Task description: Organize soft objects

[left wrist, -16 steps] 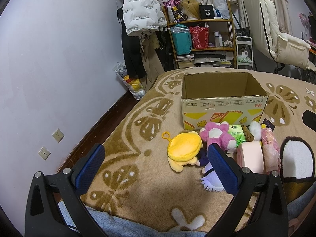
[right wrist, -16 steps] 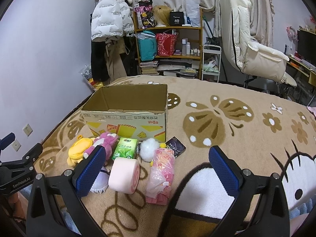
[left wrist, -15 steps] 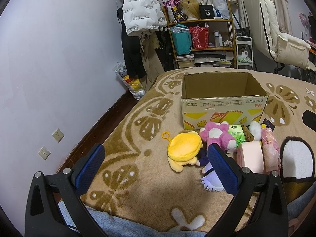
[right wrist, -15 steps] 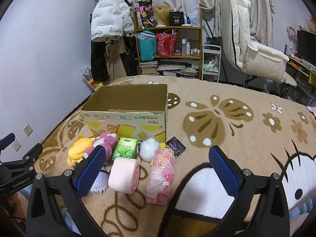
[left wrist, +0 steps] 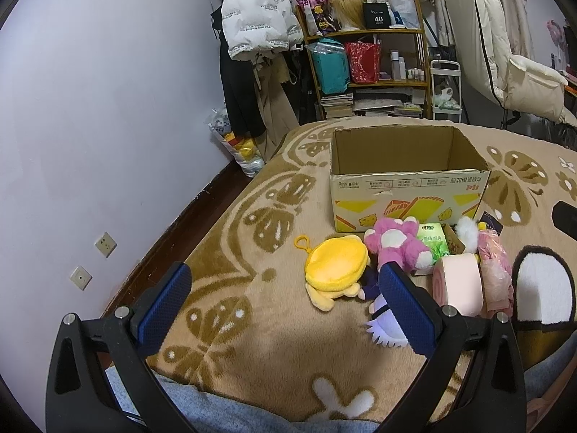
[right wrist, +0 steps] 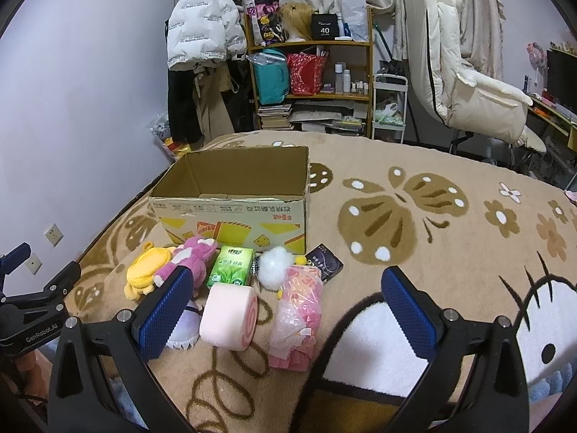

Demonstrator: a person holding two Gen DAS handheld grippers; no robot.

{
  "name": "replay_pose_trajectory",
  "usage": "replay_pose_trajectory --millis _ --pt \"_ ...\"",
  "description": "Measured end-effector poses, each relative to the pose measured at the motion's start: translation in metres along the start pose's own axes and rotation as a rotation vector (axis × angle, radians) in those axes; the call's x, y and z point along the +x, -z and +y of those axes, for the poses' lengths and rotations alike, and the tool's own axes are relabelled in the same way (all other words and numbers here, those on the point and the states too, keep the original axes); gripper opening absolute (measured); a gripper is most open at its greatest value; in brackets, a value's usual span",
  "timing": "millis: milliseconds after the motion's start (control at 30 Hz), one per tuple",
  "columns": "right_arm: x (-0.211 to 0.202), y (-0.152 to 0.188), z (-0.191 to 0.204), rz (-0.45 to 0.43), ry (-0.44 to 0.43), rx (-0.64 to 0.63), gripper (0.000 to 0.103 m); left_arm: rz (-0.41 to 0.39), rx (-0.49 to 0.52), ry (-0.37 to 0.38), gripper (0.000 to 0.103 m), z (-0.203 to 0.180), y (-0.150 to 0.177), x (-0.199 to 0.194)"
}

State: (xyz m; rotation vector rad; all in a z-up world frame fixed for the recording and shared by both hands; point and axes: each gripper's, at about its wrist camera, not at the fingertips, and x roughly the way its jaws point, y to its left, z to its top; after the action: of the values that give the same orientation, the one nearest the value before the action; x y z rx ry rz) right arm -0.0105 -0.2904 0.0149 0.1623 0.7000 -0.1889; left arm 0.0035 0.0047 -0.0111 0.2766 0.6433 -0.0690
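Cardboard, brown inside and printed yellow on its front, made up the open box [right wrist: 230, 209] that stood on the tan patterned blanket [right wrist: 414, 223] near the bed's left edge, its top flaps folded away. Along the box's front wall the soft things lay in a loose huddle: a yellow plush pouch [left wrist: 337, 265] farthest toward the left edge, a pink plush toy [left wrist: 396, 243] touching it, a green tissue pack [right wrist: 231, 266] leaning by the box, a white pompom [right wrist: 276, 261] just beside that. Nearer the blanket's front edge sat a pink roll-cake cushion [right wrist: 229, 317] and a crinkled pink bag [right wrist: 299, 314], side by side. A pale purple plush [left wrist: 384, 319] lay partly hidden behind a blue pad; what it was I could not make out. A small dark packet [right wrist: 326, 261] rested by the box's right corner.

The left gripper [left wrist: 285, 281] hung above the blanket with its blue pads spread wide and nothing between them. The right gripper [right wrist: 286, 285] was likewise splayed and empty, over the cushion and bag. A shelf [right wrist: 310, 83] stood against the far wall.
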Motion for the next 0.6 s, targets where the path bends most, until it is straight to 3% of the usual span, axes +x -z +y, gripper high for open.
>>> replay_pose_trajectory --millis 367,600 --pt "0.017 -0.017 -0.006 0.060 -0.074 0.065 0.103 0.010 -0.004 0.030 0.103 -0.005 -0.015 0.001" --pt "0.041 -0.025 -0.015 0.151 -0.090 0.122 0.103 0.036 0.024 0.048 0.103 -0.019 -0.031 0.012"
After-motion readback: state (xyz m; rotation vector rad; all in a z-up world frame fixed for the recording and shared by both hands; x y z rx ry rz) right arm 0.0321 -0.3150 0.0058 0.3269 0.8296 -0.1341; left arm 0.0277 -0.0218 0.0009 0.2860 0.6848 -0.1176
